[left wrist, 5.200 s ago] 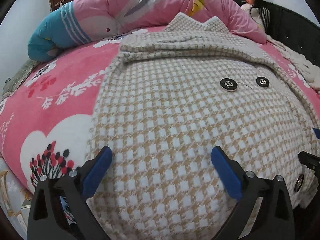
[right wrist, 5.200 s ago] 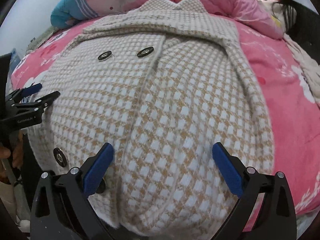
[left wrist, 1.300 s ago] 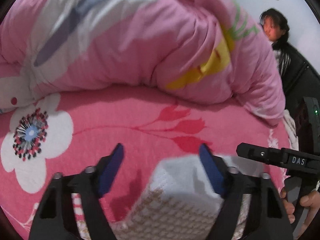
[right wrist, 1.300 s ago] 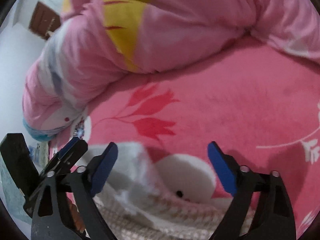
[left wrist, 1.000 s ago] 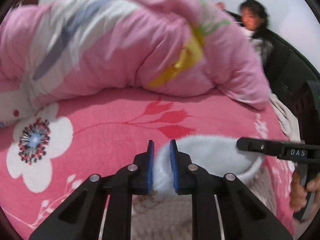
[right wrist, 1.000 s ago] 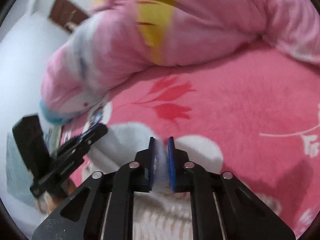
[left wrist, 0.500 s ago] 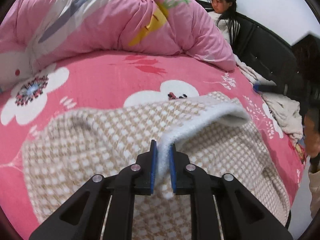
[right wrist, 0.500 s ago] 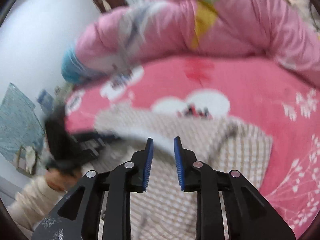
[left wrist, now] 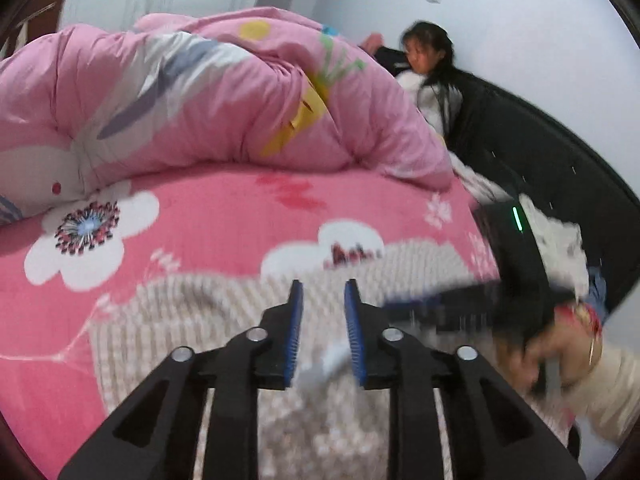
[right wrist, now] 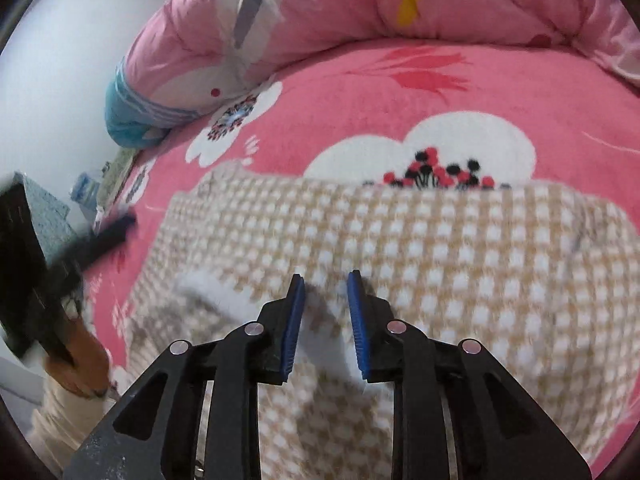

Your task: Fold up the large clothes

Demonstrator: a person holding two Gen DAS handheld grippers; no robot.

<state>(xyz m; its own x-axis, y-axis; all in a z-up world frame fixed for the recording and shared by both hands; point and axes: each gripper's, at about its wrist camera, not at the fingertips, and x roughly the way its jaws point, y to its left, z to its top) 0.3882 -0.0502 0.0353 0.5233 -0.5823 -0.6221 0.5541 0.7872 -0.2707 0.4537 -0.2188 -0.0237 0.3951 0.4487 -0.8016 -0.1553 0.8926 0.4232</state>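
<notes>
A beige-and-white checked coat point(left wrist: 208, 320) lies folded on the pink flowered bed cover point(left wrist: 224, 220). My left gripper point(left wrist: 322, 286) hangs just above it with its jaws opening. A white strip of the coat's edge point(left wrist: 324, 356) sits loose low in the gap, and the pads are off it. In the right wrist view the coat point(right wrist: 460, 248) fills the near half, with white lining point(right wrist: 216, 288) turned up. My right gripper point(right wrist: 325, 278) is open over it and grips nothing. Each gripper shows blurred in the other's view, the right gripper point(left wrist: 460, 300) and the left gripper point(right wrist: 92, 240), each held by a hand point(left wrist: 560, 344).
A bunched pink duvet point(left wrist: 200, 100) lies along the far side of the bed, with a blue end point(right wrist: 128, 120) at the left. A person point(left wrist: 432, 72) sits at the back right against a black headboard point(left wrist: 560, 168). The bed's left edge point(right wrist: 120, 184) drops to cluttered floor.
Both grippers pulled back across the bed with the coat's white edge, so more coat shows. The left jaws, shut on that edge half a second ago, have parted. The right jaws parted earlier.
</notes>
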